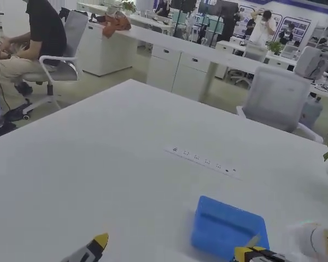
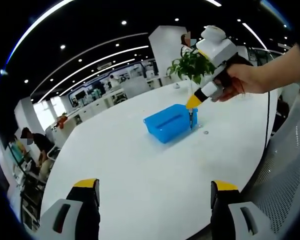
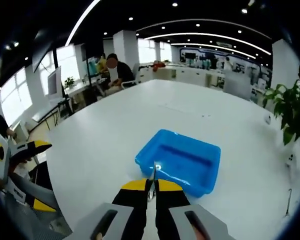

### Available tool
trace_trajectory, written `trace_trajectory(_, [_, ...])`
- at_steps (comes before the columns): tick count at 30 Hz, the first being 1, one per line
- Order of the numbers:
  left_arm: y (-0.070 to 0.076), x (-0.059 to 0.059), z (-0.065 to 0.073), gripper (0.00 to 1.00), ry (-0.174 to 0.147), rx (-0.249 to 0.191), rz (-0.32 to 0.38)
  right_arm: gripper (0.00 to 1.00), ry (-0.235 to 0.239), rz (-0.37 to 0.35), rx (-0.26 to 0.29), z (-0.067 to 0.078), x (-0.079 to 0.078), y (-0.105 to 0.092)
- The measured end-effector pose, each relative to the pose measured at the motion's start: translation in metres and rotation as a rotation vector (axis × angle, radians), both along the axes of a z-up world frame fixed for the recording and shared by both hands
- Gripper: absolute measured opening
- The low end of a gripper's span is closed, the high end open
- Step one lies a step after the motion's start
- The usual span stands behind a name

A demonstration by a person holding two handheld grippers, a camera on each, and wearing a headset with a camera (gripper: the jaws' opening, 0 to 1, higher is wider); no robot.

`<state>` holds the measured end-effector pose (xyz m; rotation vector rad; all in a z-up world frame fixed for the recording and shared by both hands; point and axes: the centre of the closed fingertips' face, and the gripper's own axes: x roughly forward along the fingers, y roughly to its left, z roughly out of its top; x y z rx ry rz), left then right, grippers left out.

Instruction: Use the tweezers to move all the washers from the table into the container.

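My right gripper (image 3: 151, 184) is shut on a pair of thin metal tweezers (image 3: 153, 172). Their tips hang over the near rim of the blue container (image 3: 210, 185), and something small glints at the tips. In the left gripper view a hand holds the right gripper (image 2: 192, 102) with the tweezers (image 2: 191, 119) pointing down at the right end of the container (image 2: 165, 125). A small washer (image 2: 206, 132) lies on the white table just right of it. My left gripper (image 2: 155, 187) stands open and bare, well short of the container (image 1: 229, 229). Yellow jaw tips of the left gripper (image 1: 98, 243) and right gripper (image 1: 254, 254) poke in at the bottom.
A socket strip (image 1: 205, 161) is set into the white table beyond the container. A potted plant (image 2: 190, 65) stands at the table's far end. A grey office chair (image 1: 279, 101) is at the far edge, and a person sits at a desk (image 1: 38, 33).
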<state>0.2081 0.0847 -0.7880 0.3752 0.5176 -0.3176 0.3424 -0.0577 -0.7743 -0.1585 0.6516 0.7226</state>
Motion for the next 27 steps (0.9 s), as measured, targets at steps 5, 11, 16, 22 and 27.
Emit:
trace_trajectory(5, [0.001,0.001,0.002,0.94,-0.014,0.005,0.003,0.00,-0.003,-0.040,0.039,0.011,0.008,-0.004])
trace_trajectory(11, [0.001,0.000,0.001,0.94,-0.005,0.008,0.001,0.00,-0.013,-0.047,0.041,0.015,0.015,-0.003])
trace_trajectory(16, [0.001,0.000,0.000,0.94,0.002,0.009,0.001,0.00,-0.037,-0.039,0.046,0.020,0.025,0.001])
trace_trajectory(22, [0.001,0.000,-0.003,0.93,0.012,0.013,0.003,0.00,-0.057,-0.042,0.040,0.022,0.040,0.003])
trace_trajectory(27, [0.002,0.000,-0.004,0.93,0.021,0.016,0.007,0.01,-0.082,-0.035,0.015,0.018,0.050,0.006])
